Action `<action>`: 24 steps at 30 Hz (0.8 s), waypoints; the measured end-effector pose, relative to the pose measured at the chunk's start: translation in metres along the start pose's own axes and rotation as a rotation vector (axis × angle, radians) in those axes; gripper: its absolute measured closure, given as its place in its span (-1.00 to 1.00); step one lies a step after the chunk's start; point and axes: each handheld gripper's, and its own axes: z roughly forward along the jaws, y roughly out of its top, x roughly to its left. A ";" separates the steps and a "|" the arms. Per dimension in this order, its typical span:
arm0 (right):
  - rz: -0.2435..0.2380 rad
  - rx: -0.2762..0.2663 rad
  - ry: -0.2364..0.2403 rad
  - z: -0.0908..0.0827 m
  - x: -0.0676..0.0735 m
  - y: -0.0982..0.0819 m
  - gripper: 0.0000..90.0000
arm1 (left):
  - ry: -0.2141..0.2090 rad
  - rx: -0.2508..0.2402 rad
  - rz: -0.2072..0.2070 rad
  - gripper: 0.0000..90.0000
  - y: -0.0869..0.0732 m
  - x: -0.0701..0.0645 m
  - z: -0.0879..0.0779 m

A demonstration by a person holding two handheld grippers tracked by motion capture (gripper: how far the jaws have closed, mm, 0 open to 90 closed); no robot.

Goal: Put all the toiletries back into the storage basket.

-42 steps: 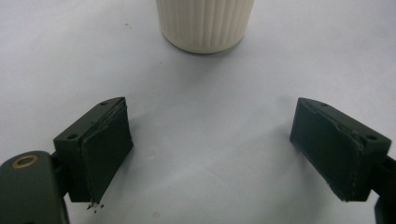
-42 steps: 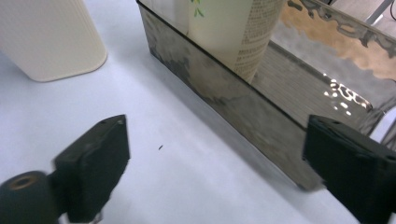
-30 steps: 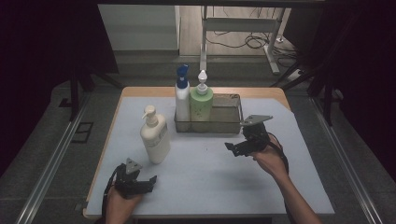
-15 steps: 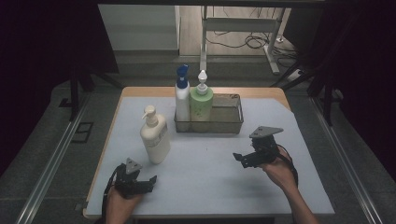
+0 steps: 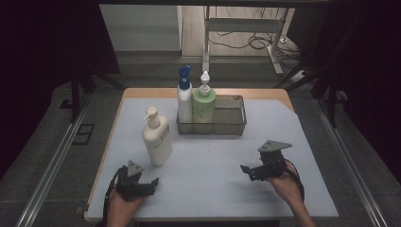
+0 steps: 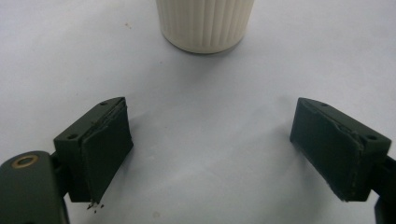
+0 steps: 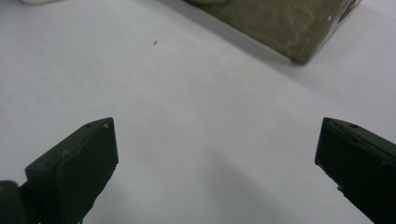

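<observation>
Cream ribbed bottle (image 5: 156, 140) — green bottle (image 5: 204, 105), blue-capped one (image 5: 184, 94) — black claws, pale mat (image 5: 208, 179).

Table (image 5: 132, 94), wooden, covered by white sheet (image 5: 213, 161). On sheet: cream pump bottle (image 5: 157, 142), upright; mesh basket (image 5: 231, 124) behind it.

Lab-style recording booth — dark curtains (image 5: 52, 56), aluminium rails (image 5: 52, 170), floor cables (image 5: 246, 42), covered table (image 5: 208, 189)

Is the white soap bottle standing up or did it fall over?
Standing up. The white soap bottle sits on its base on the table, pump on top.
</observation>
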 end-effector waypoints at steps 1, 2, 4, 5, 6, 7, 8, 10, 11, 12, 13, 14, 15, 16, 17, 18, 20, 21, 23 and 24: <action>0.001 0.004 -0.004 0.001 0.000 -0.003 -1.00 | 0.000 0.000 0.000 -0.73 0.000 0.000 0.000; 0.003 0.012 -0.007 0.003 -0.001 -0.006 -1.00 | 0.000 0.000 0.000 -0.73 0.000 0.000 0.000; 0.004 0.030 -0.011 0.006 -0.002 -0.012 -1.00 | -0.001 0.001 0.000 -0.73 0.000 0.000 0.000; 0.004 0.036 -0.014 0.008 -0.002 -0.015 -1.00 | -0.001 0.001 0.000 -0.73 0.000 0.000 0.000; 0.005 0.040 -0.015 0.009 -0.001 -0.017 -1.00 | -0.001 0.002 0.000 -0.73 0.000 0.000 0.000; 0.006 0.044 -0.015 0.010 -0.001 -0.019 -1.00 | -0.001 0.002 0.000 -0.73 0.000 0.000 0.000; 0.007 0.052 -0.013 0.011 -0.001 -0.021 -1.00 | -0.001 0.002 0.000 -0.73 0.000 0.000 0.000; 0.006 0.056 -0.019 0.014 -0.001 -0.024 -1.00 | -0.002 0.003 0.000 -0.73 0.000 0.000 0.000; 0.001 0.061 -0.023 0.015 0.000 -0.027 -1.00 | -0.001 0.003 0.000 -0.73 0.000 0.000 0.000; 0.000 0.067 -0.026 0.016 0.000 -0.028 -1.00 | -0.003 0.003 -0.002 -0.73 0.000 0.000 0.000; -0.004 0.074 -0.028 0.018 0.000 -0.030 -1.00 | -0.002 0.004 -0.002 -0.73 0.000 0.000 0.000; -0.007 0.083 -0.027 0.020 0.000 -0.032 -1.00 | -0.002 0.004 -0.002 -0.73 0.000 0.000 0.000; -0.006 0.086 -0.027 0.020 -0.001 -0.034 -1.00 | -0.003 0.004 -0.002 -0.73 0.001 0.000 0.000; -0.005 0.089 -0.028 0.022 -0.002 -0.036 -1.00 | -0.003 0.004 -0.002 -0.73 0.001 0.000 0.000; -0.004 0.092 -0.029 0.023 -0.003 -0.037 -1.00 | -0.003 0.005 -0.002 -0.73 0.001 0.000 0.000; -0.005 0.094 -0.031 0.024 -0.004 -0.039 -1.00 | -0.004 0.006 -0.002 -0.73 0.001 0.000 0.000; 0.017 0.075 -0.015 0.024 -0.007 -0.042 -1.00 | -0.004 0.007 -0.002 -0.73 0.001 0.000 0.000; 0.020 0.070 -0.014 0.024 -0.007 -0.043 -1.00 | -0.005 0.007 -0.001 -0.73 0.001 0.000 0.000; 0.016 0.070 -0.018 0.024 -0.007 -0.043 -1.00 | -0.007 0.008 0.001 -0.73 0.001 0.001 0.000; 0.015 0.070 -0.019 0.025 -0.006 -0.043 -1.00 | -0.007 0.010 0.002 -0.73 0.002 0.001 0.000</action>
